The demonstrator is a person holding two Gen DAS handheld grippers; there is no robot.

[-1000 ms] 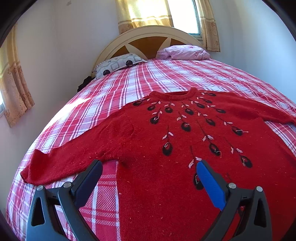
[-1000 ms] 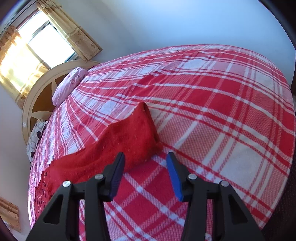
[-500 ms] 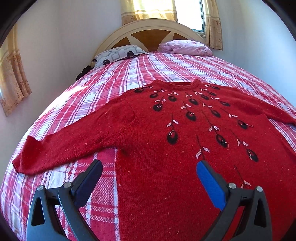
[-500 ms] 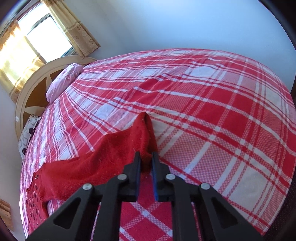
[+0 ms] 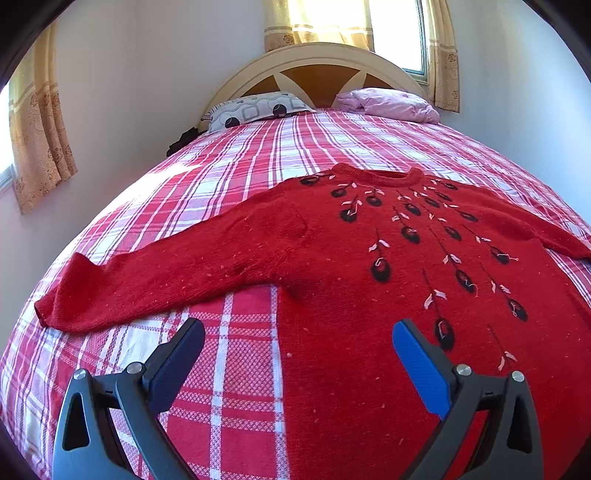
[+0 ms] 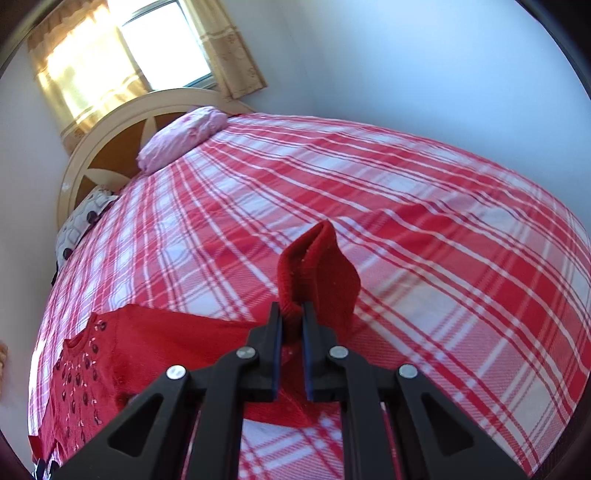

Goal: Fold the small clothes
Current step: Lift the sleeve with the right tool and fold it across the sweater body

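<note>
Now a red knitted sweater with dark embroidered flowers on its chest [image 5: 369,295] lies flat, front side up, on a bed with a red and white checked cover [image 5: 229,177]. Its neck opening points to the cream arched headboard with brown panels [image 5: 317,70]. One long sleeve is stretched out to the side on the cover.

The left gripper [image 5: 299,354] hovers low above the lower edge area of the sweater, with its jaws spread wide and nothing between them. One finger is over the checked cover, the other, with the bright blue pad, is over the red knit.

The right gripper [image 6: 291,325] is clenched on the cuff of the other red sleeve [image 6: 317,273]. The cuff stands up folded above the fingertips, lifted off the cover, and the sleeve hangs back toward the body of the sweater.

A grey patterned pillow [image 5: 258,110] and a pink pillow [image 5: 388,105] lie by the headboard, under a window with yellow curtains [image 5: 391,29].
</note>
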